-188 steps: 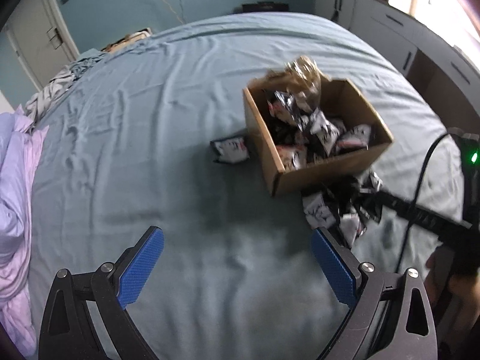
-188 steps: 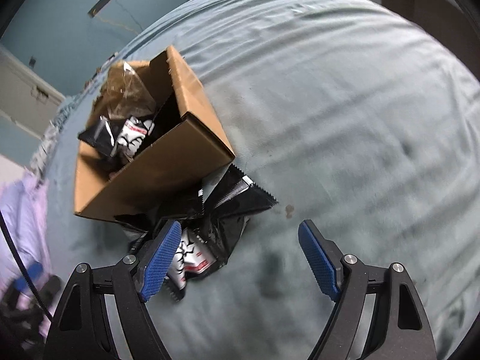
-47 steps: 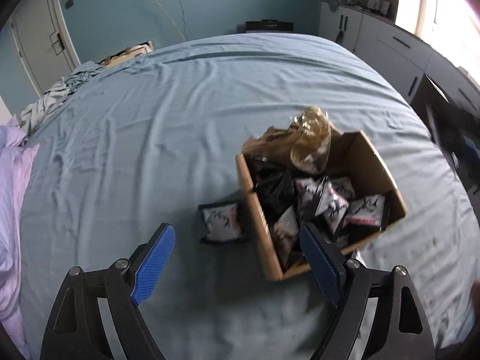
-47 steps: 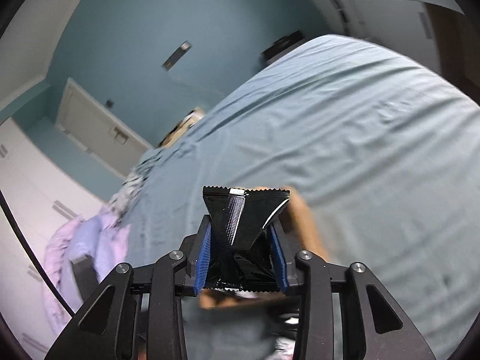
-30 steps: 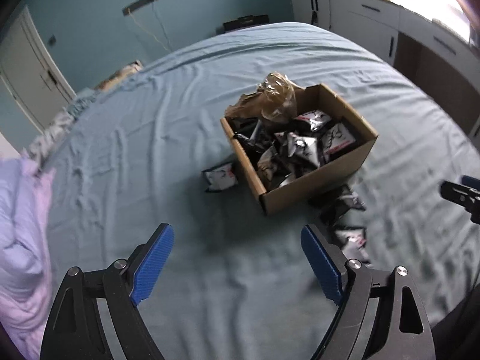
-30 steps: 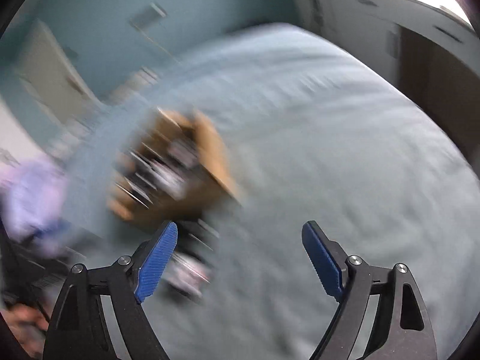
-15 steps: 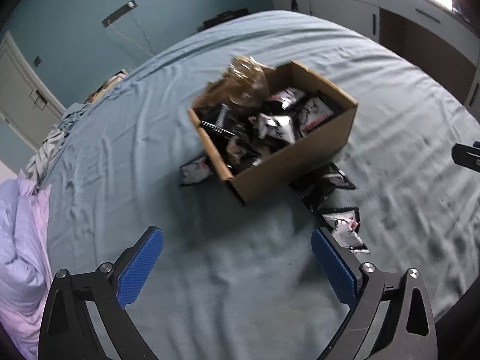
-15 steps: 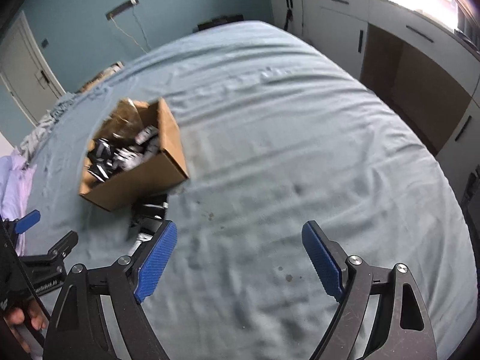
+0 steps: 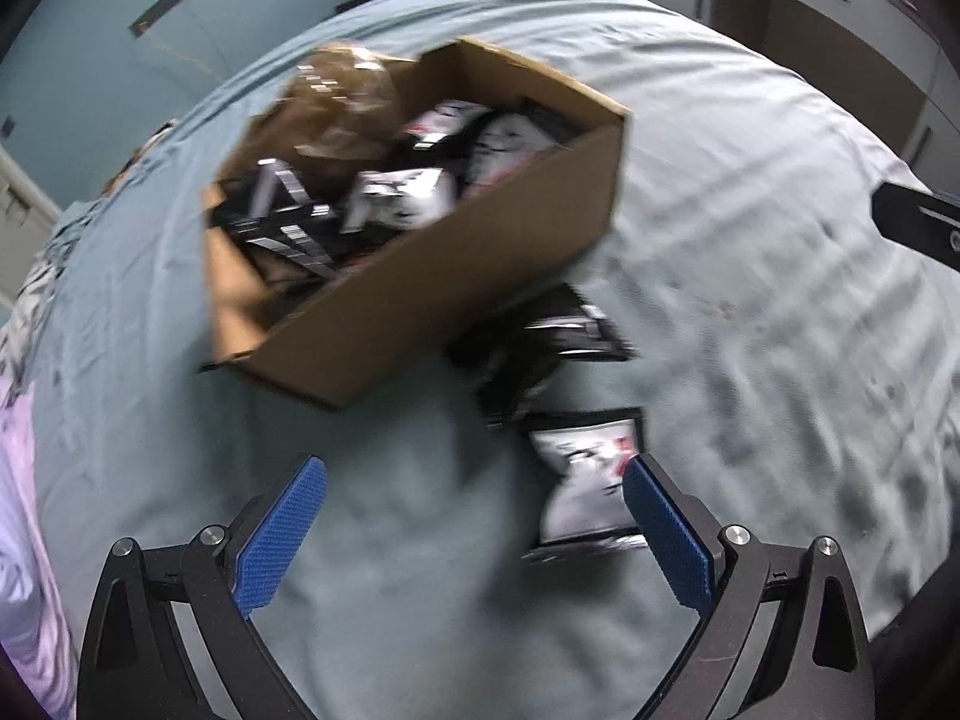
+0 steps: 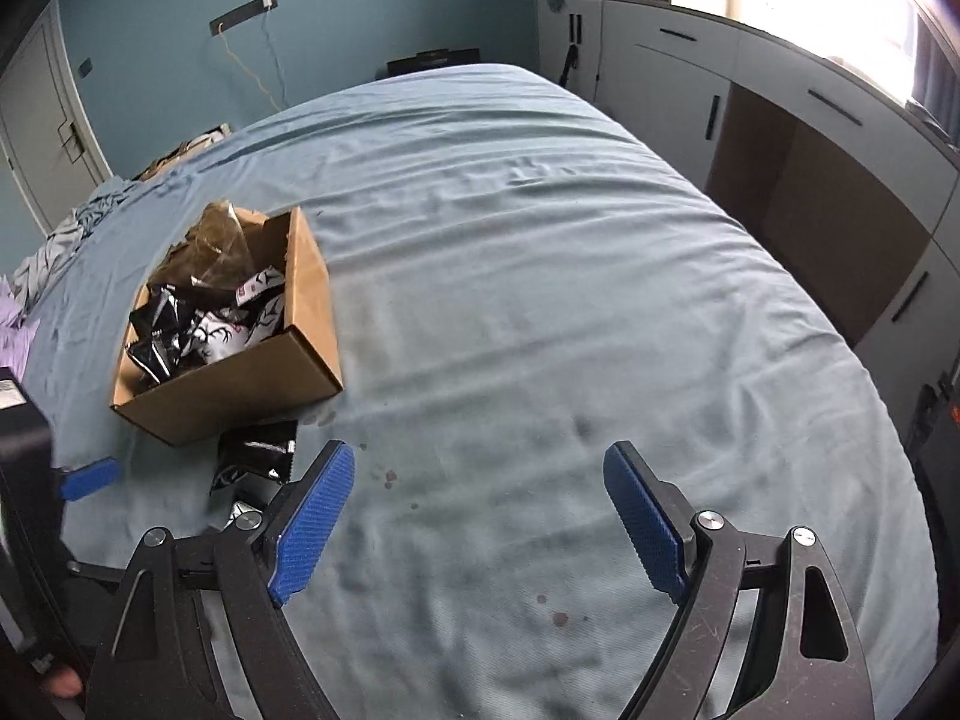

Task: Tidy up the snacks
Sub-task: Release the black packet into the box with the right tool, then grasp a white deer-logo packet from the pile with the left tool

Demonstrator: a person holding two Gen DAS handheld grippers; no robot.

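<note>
Item: cardboard box (image 10: 273, 375), open-topped, standing on the blue bed sheet (image 10: 540, 276) toward the left side of the bed. Contents: a heap of black-and-white snack packets (image 9: 396, 204), lying at mixed angles and filling the box to about its rim, with a crumpled clear plastic bag (image 9: 345, 102) rising above the far corner. Status, as judged: most of the sorting appears done, since the bulk of the packets sits inside. Outstanding: a small cluster loose on the sheet just beside the near wall of the box, comprising dark packets (image 9: 558, 336) touching that wall and one white-faced packet (image 9: 591, 480) lying flat a little nearer the camera; whether others lie behind the box cannot be told. Orientation: in the left wrist view the box's long axis runs from lower left to upper right, a corner pointing at the camera; the white-faced packet lies with its long axis roughly toward the camera, one crimped end facing the box and the other near the right pad. Left gripper (image 9: 474, 540): jaws spread wide, having just been opening, nothing between them, the white-faced packet just beside the right pad. Right gripper (image 10: 480, 516): jaws released and empty, over bare sheet, well apart from the box.
</note>
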